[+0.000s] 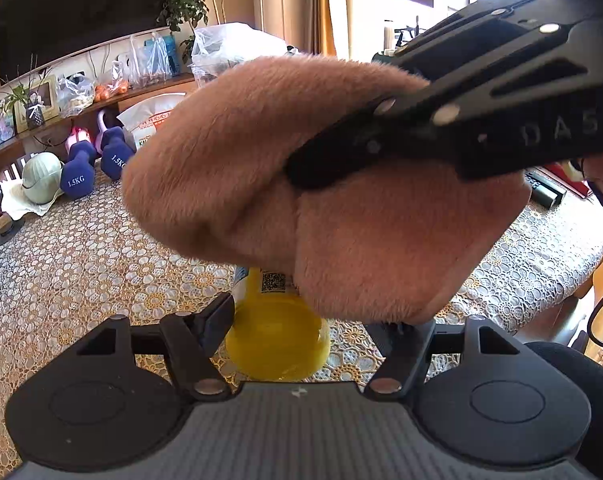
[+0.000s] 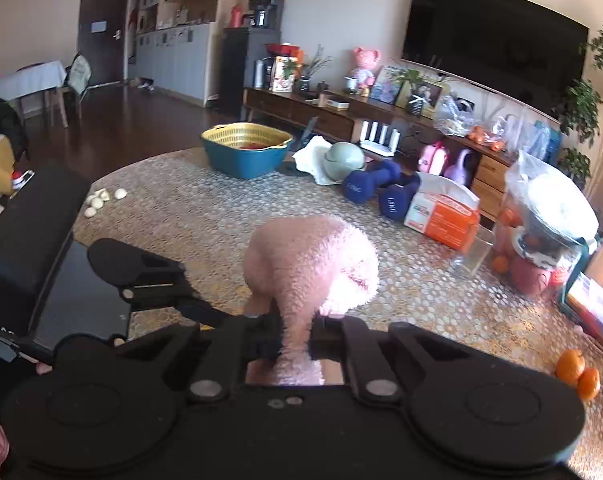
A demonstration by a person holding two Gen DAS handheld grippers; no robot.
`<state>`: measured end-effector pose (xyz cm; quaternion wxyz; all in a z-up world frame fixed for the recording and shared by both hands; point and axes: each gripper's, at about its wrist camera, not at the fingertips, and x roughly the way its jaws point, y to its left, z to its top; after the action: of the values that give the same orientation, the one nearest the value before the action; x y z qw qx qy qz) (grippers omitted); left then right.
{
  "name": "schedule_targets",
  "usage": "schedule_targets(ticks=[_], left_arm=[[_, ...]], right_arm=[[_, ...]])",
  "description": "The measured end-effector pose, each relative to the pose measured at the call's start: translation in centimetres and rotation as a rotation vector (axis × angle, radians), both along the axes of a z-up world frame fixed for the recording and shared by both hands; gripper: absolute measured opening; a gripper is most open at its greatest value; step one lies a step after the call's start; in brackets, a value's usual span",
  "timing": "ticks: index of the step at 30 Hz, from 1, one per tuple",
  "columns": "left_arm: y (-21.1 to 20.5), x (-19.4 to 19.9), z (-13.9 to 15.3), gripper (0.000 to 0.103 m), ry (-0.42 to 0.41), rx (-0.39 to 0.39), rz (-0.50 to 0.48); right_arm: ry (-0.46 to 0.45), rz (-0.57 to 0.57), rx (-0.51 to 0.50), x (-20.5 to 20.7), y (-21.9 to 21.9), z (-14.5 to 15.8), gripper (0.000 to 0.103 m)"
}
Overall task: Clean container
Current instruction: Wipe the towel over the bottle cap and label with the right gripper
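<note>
Left wrist: left gripper [image 1: 301, 320] jaws hold yellow container [image 1: 275, 340]; right gripper [image 1: 297, 172] clamps cloth [image 1: 341, 184] over it. Wiping underway; next, rub round.

Bright daylight, fisheye warp, slight blur

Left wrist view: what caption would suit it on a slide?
Left gripper holds a yellow plastic container while the right gripper wipes it with a fluffy pinkish-tan cloth.
</note>
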<state>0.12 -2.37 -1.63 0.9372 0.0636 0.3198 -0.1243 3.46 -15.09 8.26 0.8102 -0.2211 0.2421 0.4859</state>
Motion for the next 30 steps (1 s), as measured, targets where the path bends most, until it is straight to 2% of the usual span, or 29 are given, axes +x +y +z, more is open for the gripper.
schedule_targets(ticks=[3,8,16,21,25,30], left_arm=[[-0.3,-0.2,0.1,0.069,-0.005,-0.001,-0.013],[-0.4,-0.3,0.1,0.069,-0.006,-0.005,-0.018],[0.1,-0.1,0.0,0.069,-0.001,-0.023,-0.008],[1.8,0.6,-0.3,0.069,0.02,-0.052,0.046],[3.1,1.5,-1.0,0.069,0.065,-0.097,0.086],[3.3,1.6,-1.7,0.068,0.079,-0.087,0.092]], right_arm=[[-0.005,0.048,-0.055,-0.8,1.6,-1.0,0.008],[-0.003,0.064,-0.108,-0.7,2.5,-2.6,0.008],[-0.031,0.003,-0.165,1.7,2.2,-4.0,0.009],[-0.039,-0.049,-0.201,3.5,1.6,-4.7,0.009],[-0.001,-0.084,-0.231,4.7,0.9,-6.1,0.009],[0.033,-0.124,-0.213,5.2,0.3,-7.9,0.01]])
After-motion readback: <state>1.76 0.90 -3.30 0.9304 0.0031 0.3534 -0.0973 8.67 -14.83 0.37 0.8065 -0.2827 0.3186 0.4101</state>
